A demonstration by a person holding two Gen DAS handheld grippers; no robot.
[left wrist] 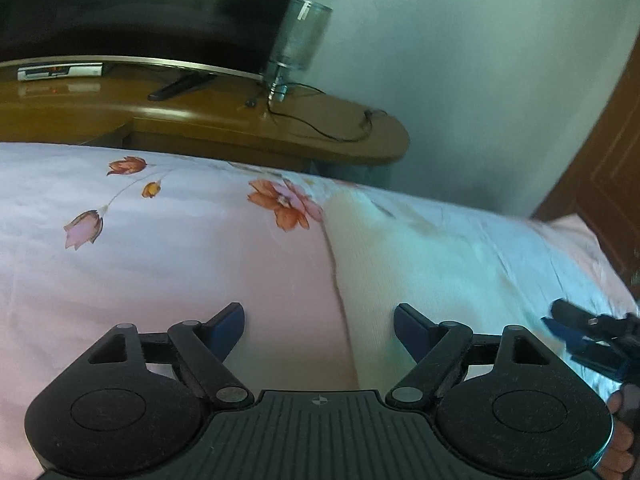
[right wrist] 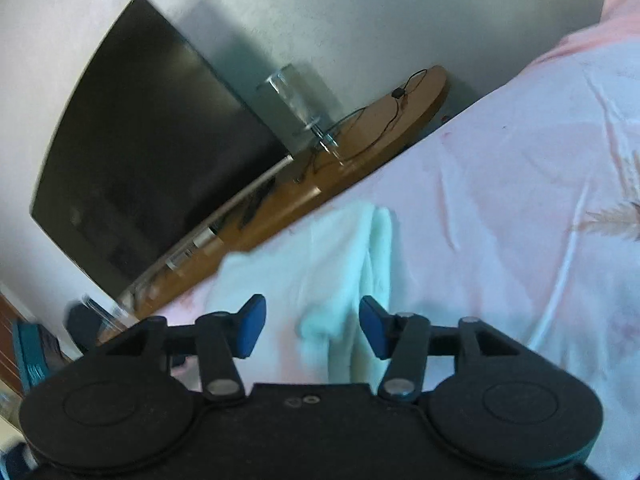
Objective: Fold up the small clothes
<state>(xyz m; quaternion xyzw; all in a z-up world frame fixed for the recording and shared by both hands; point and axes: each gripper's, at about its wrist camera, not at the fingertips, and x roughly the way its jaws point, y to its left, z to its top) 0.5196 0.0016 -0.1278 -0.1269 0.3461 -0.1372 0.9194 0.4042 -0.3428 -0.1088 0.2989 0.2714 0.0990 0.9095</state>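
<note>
Clothes to fold are hard to make out here: only one small pale garment (right wrist: 320, 264) shows, lying flat on the pink flowered bedsheet (left wrist: 160, 248). In the right wrist view it looks light mint or cream with a soft fold line down its middle, but the picture is blurred, so I cannot tell what kind of garment it is. In the left wrist view the same garment (left wrist: 380, 264) is a cream panel with a straight left edge; its right part melts into a bluish glare, and its near part is hidden behind the tool.

The left gripper (left wrist: 319, 322) hovers low over the garment's left edge with its blue pads wide apart and nothing pressed between them. The right gripper (right wrist: 312, 326) has its pads apart as well; the garment lies in the gap under them, and the pads do not press on it as far as the blur allows to see. In the left wrist view the right gripper (left wrist: 588, 340) is only a dark smeared shape at the right border, cut off by the frame, with some fingers (left wrist: 620, 440) of a hand below it.

Behind the bed stands a wooden table (left wrist: 240, 120) with a dark television (left wrist: 140, 8), a lamp with a clear shade (left wrist: 304, 32), a remote (left wrist: 180, 86) and a thin cable (left wrist: 320, 128). The television's top is cut off.
</note>
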